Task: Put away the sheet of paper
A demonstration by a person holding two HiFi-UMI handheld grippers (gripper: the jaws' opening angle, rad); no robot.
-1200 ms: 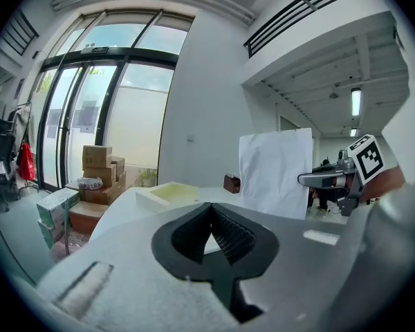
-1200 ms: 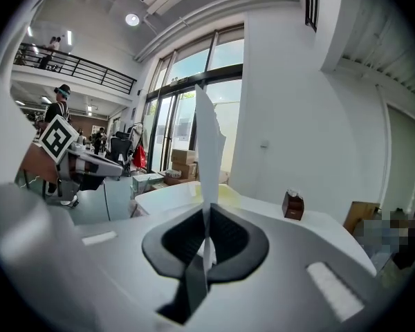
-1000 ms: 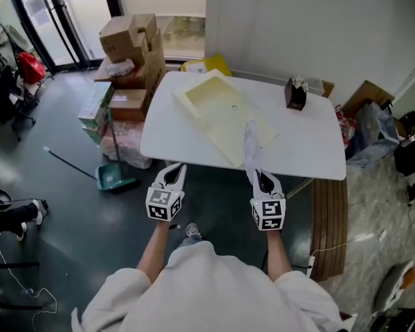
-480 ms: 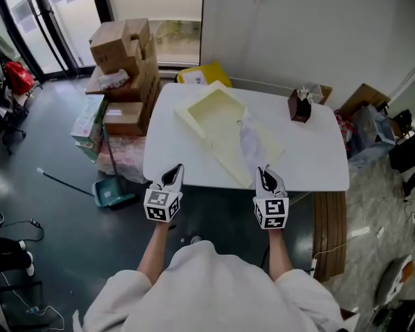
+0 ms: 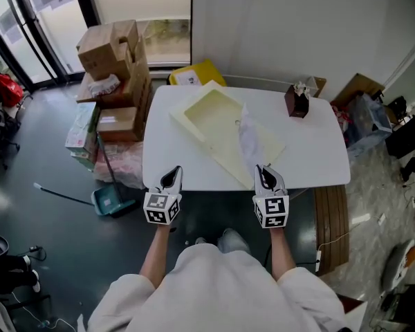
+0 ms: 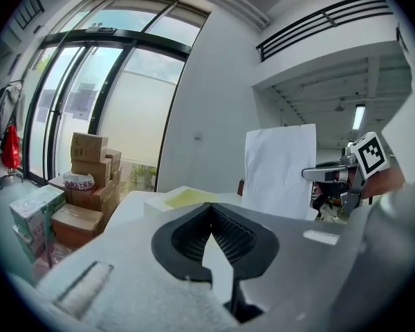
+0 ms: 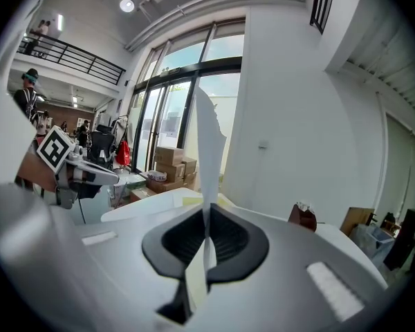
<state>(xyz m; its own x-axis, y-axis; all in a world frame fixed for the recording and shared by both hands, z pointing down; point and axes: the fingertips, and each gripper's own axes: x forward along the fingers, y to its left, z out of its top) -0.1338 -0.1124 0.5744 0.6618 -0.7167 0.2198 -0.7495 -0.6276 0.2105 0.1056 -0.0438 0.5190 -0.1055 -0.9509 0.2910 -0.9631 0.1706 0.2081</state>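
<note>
My right gripper is shut on the bottom edge of a white sheet of paper, which stands upright, edge-on in the right gripper view between the jaws. The sheet rises over the near part of a shallow cream tray that lies slantwise on the white table. My left gripper hovers at the table's front edge, left of the tray, shut with nothing in it. From the left gripper view the paper shows flat-on beside the right gripper.
A small brown holder stands at the table's back right. Stacked cardboard boxes and a green dustpan are on the floor to the left. A yellow item sits behind the table, a wooden board on the right.
The table has come nearer in the head view. The paper in the right gripper now stands over the tray's near part. Both grippers stay at the front edge.
</note>
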